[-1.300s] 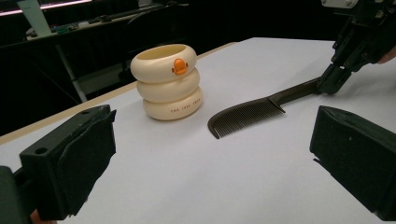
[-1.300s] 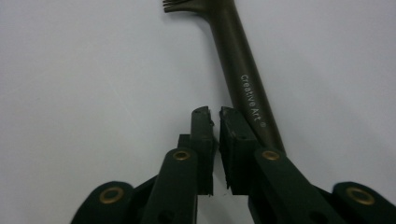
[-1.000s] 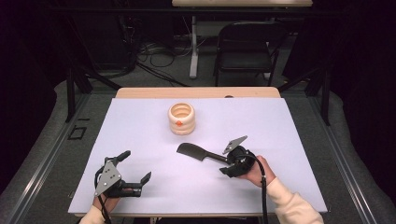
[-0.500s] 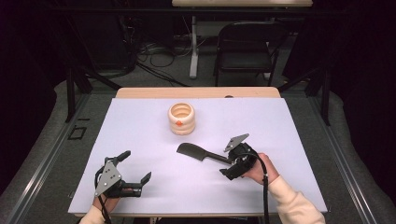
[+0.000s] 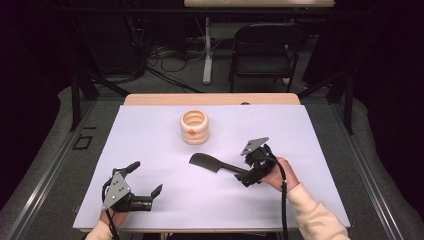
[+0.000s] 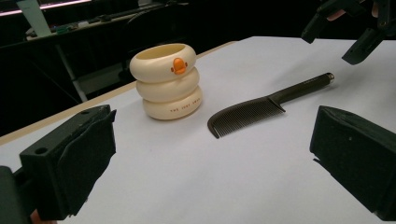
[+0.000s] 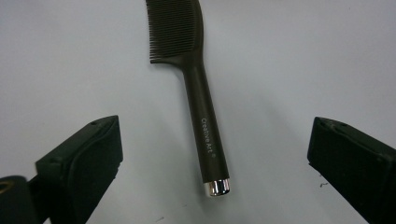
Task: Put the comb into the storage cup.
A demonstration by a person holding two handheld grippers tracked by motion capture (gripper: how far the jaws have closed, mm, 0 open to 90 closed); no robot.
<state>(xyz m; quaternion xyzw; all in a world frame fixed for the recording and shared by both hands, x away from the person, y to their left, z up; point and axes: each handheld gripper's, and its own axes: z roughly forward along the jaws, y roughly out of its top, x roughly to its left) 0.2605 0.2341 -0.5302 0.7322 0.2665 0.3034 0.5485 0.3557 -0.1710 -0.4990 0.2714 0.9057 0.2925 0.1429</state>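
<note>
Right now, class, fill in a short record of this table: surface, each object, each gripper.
surface: white table
comb: dark, lying flat, silver-capped handle toward the right gripper
holder: cream, three stacked rings, orange duck bill, upright beyond the comb
right gripper: jaws just opened, wide either side of the comb handle, not touching
left gripper: open, empty
</note>
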